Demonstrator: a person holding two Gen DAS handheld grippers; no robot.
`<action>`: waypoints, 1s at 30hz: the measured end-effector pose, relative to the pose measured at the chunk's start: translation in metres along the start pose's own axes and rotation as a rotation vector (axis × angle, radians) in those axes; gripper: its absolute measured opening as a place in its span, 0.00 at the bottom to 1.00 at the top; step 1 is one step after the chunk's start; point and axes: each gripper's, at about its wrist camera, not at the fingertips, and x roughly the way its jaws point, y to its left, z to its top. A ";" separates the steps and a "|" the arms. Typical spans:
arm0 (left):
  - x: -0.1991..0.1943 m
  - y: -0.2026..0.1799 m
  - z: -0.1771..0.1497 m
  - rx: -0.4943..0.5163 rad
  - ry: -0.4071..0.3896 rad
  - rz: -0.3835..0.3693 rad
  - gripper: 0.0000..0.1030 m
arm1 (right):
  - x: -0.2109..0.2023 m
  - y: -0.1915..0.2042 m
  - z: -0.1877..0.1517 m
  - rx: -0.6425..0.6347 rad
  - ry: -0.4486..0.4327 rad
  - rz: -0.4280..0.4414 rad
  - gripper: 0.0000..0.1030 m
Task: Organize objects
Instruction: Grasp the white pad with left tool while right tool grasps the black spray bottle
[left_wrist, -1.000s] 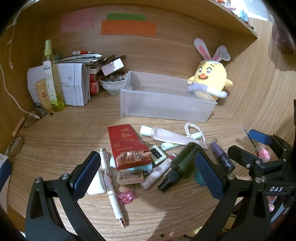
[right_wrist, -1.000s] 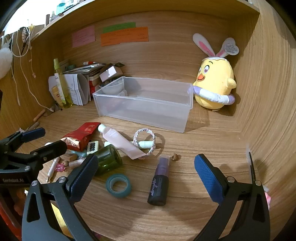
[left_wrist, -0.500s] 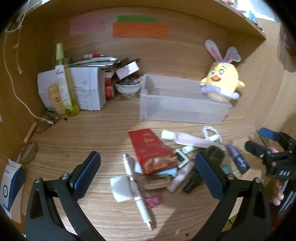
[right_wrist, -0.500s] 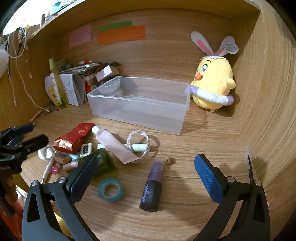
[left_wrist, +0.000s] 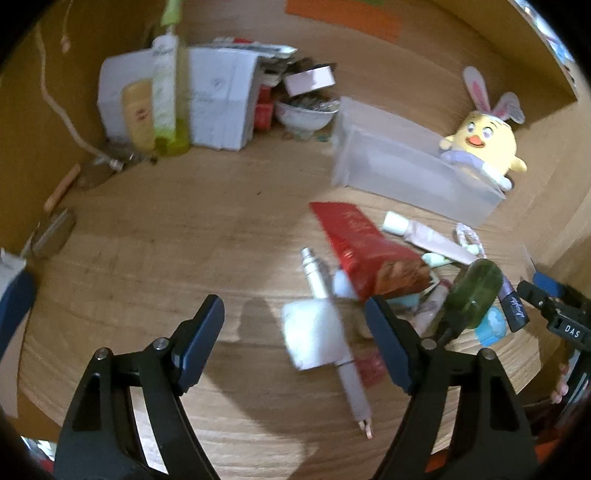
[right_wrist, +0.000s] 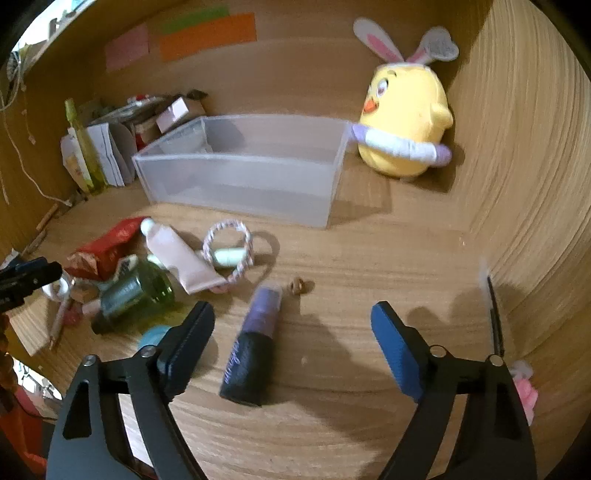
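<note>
Closing in on two picks at once

Left wrist view: left tool (left_wrist: 293, 332) part open, holding nothing, its jaws just been closing. White pen (left_wrist: 332, 332) and white pad (left_wrist: 308, 339) lie between them on the desk (left_wrist: 166, 240). Square up on the pen alone.

Right wrist view: right tool (right_wrist: 291, 338) likewise narrowing, holding nothing; purple tube (right_wrist: 255, 347) lies between jaws, off-centre toward the left one. Centre first, then carry it to the clear bin (right_wrist: 243, 177) behind, which looks empty.
</note>
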 end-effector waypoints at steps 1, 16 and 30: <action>0.001 0.003 -0.002 -0.011 0.004 0.000 0.74 | 0.001 -0.001 -0.001 0.003 0.006 0.003 0.75; 0.010 0.008 -0.008 -0.042 0.015 0.023 0.24 | 0.028 0.008 -0.007 0.014 0.073 0.074 0.32; -0.011 0.001 0.017 -0.027 -0.075 0.026 0.24 | 0.008 0.010 0.003 0.007 -0.002 0.084 0.23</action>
